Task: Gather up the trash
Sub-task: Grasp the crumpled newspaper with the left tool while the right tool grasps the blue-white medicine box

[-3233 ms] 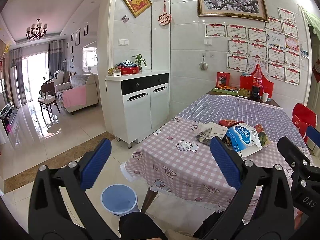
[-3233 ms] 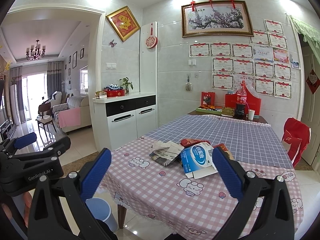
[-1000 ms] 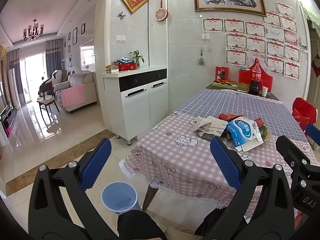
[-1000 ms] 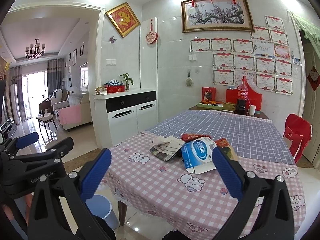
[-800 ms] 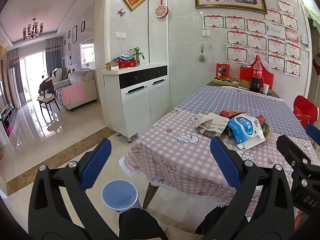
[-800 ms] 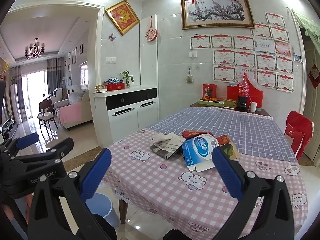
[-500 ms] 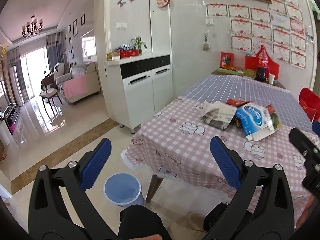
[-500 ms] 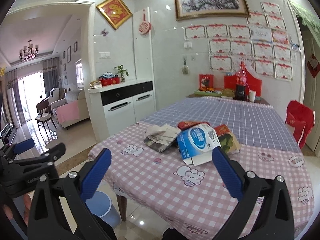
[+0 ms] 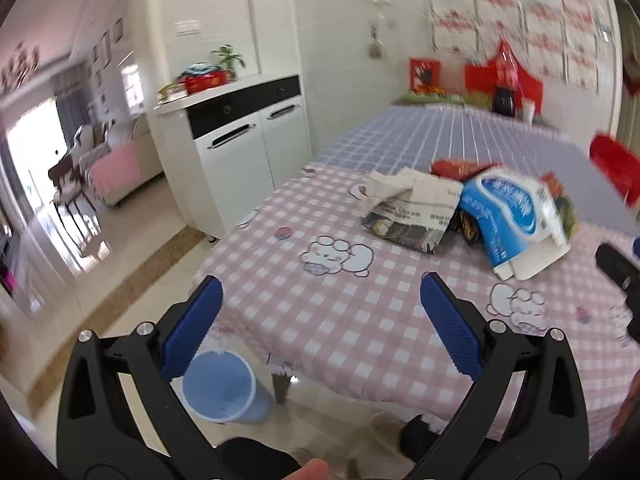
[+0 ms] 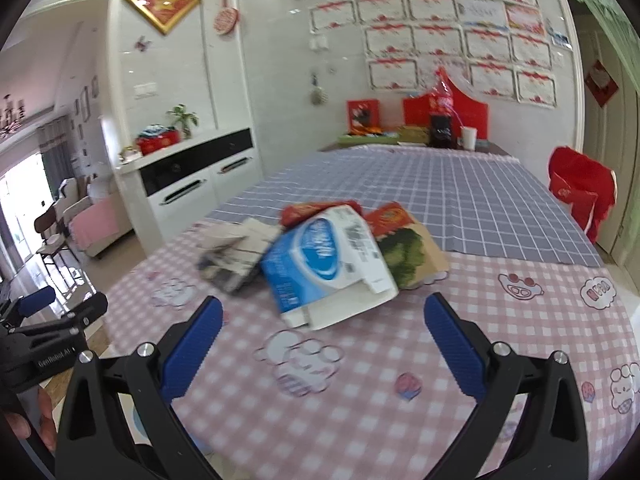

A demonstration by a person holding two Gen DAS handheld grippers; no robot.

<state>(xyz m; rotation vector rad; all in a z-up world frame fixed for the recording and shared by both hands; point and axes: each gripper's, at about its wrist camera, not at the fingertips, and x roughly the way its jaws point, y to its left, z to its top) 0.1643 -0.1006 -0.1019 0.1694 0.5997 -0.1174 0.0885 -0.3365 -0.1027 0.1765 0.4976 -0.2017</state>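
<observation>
A heap of trash lies mid-table: a blue and white carton (image 10: pixel 328 264), folded newspaper (image 9: pixel 412 212), a red wrapper (image 9: pixel 456 168) and a packet with a green picture (image 10: pixel 404 256). The carton (image 9: pixel 516 220) also shows in the left wrist view, right of the newspaper. My right gripper (image 10: pixel 322 336) is open just short of the carton, above the pink checked cloth. My left gripper (image 9: pixel 320 312) is open over the table's near left corner, with a pale blue bin (image 9: pixel 224 388) on the floor below it. Nothing is held.
The table (image 10: pixel 500 200) carries a pink cloth near me and a blue checked one beyond. A cola bottle (image 10: pixel 442 116) and a white cup (image 10: pixel 469 137) stand at the far end. A white cabinet (image 9: pixel 244 140) stands left, a red-covered chair (image 10: pixel 580 192) right.
Both grippers have moved forward and down toward the table. The trash heap now looks much closer, and the bin sits under the left gripper's left finger. Both stayed open.
</observation>
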